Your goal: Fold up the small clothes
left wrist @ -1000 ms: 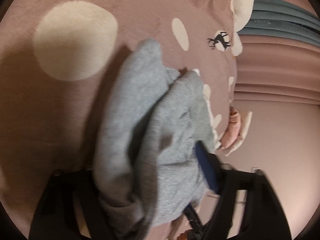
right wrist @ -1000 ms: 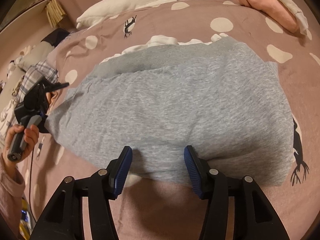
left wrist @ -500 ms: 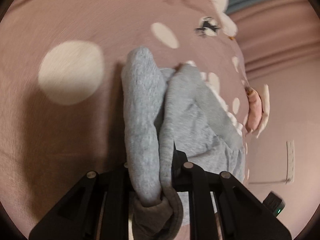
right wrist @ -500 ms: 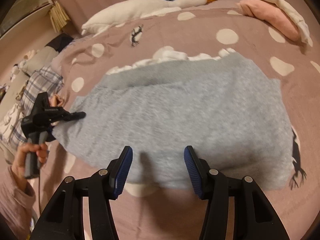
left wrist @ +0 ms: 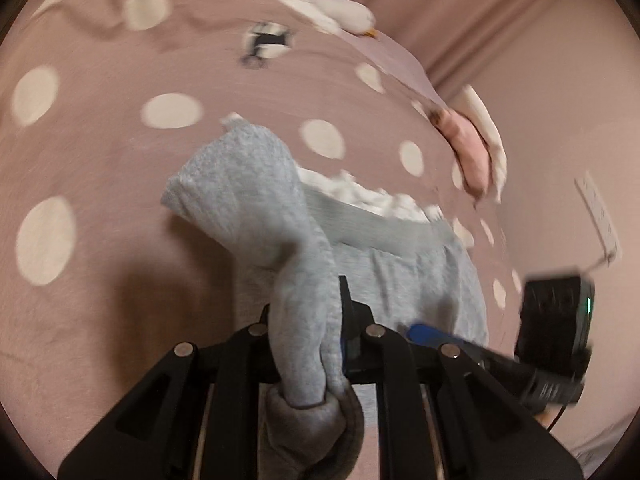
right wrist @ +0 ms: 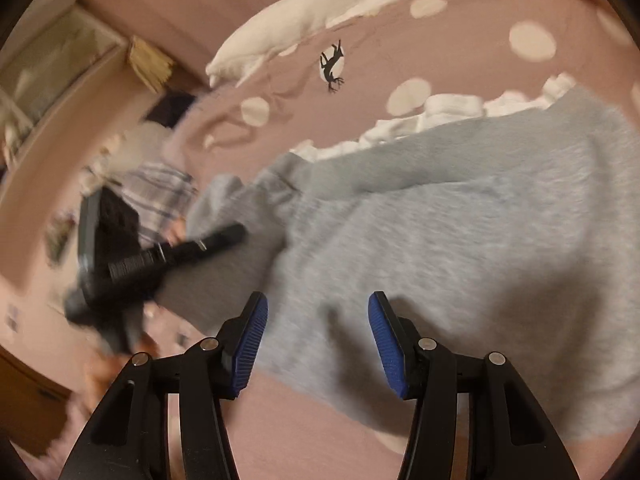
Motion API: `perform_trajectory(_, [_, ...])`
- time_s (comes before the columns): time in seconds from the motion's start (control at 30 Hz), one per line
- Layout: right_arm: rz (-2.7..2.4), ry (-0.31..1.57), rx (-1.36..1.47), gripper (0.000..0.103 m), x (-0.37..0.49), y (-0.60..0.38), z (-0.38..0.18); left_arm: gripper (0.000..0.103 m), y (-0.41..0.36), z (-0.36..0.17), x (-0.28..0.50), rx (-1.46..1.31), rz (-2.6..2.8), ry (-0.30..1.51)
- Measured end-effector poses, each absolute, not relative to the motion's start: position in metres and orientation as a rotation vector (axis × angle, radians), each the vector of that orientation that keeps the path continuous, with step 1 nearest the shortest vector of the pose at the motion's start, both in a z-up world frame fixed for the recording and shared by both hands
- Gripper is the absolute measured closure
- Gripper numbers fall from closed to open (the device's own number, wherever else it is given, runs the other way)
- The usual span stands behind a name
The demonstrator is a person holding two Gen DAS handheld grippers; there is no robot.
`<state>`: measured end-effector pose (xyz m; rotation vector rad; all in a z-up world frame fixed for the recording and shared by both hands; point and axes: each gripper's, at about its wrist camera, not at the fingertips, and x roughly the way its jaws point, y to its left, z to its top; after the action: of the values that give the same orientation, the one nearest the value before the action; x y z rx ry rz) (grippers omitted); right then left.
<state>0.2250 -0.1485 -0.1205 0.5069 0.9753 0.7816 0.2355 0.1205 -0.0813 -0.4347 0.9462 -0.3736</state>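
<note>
A grey knit garment [left wrist: 248, 184] lies on the pink dotted bedspread [left wrist: 100, 140]. My left gripper [left wrist: 306, 300] is shut on one bunched end of it, and that end rises off the bed as a hanging fold. In the right wrist view the left gripper [right wrist: 224, 238] comes in from the left, clamped on the garment's left corner [right wrist: 224, 280]. The rest of the grey garment [right wrist: 460, 232] lies spread out. My right gripper [right wrist: 316, 340] hovers open over its near edge, nothing between the blue pads [right wrist: 248, 336]. One blue pad [left wrist: 426, 332] of it shows at lower right.
White frilly cloth [right wrist: 440, 108] peeks out along the garment's far edge. A white goose plush [right wrist: 296, 28] lies at the bed's far side and a pink pillow [left wrist: 468, 148] at its right. Plaid fabric [right wrist: 160, 188] and a shelf [right wrist: 52, 72] are at the left.
My left gripper's jaws closed on the garment's end, then it rolled and lifted the end off the bed. The right gripper stayed open and shifted, so the garment now sits further right in its view.
</note>
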Motion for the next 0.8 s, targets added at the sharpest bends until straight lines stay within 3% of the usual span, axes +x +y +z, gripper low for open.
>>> perform_trajectory(0.13, [0.827,1.01,0.686,0.038,0.247,-0.15,-0.13,0.088,0.089,-0.087,0.239,-0.348,-0.406,0.97])
perform_trajectory(0.23, [0.858,1.048,0.836,0.037,0.263,-0.146,-0.142,0.086,0.074,-0.096,0.24,-0.307,-0.448,0.997])
perform_trajectory(0.33, [0.895,1.078,0.929,0.029,0.27,-0.138,-0.15,0.063,0.07,-0.103,0.241,-0.324,-0.478,1.023])
perform_trajectory(0.53, [0.943,1.058,0.882,0.02,0.264,-0.128,-0.139,0.058,0.064,-0.106,0.242,-0.321,-0.511,1.022])
perform_trajectory(0.7, [0.868,1.136,0.68,0.023,0.271,-0.107,-0.133,0.05,0.069,-0.111,0.234,-0.341,-0.531,1.029])
perform_trajectory(0.8, [0.834,1.17,0.63,0.05,0.28,-0.099,-0.134,0.047,0.08,-0.112,0.226,-0.383,-0.528,1.03])
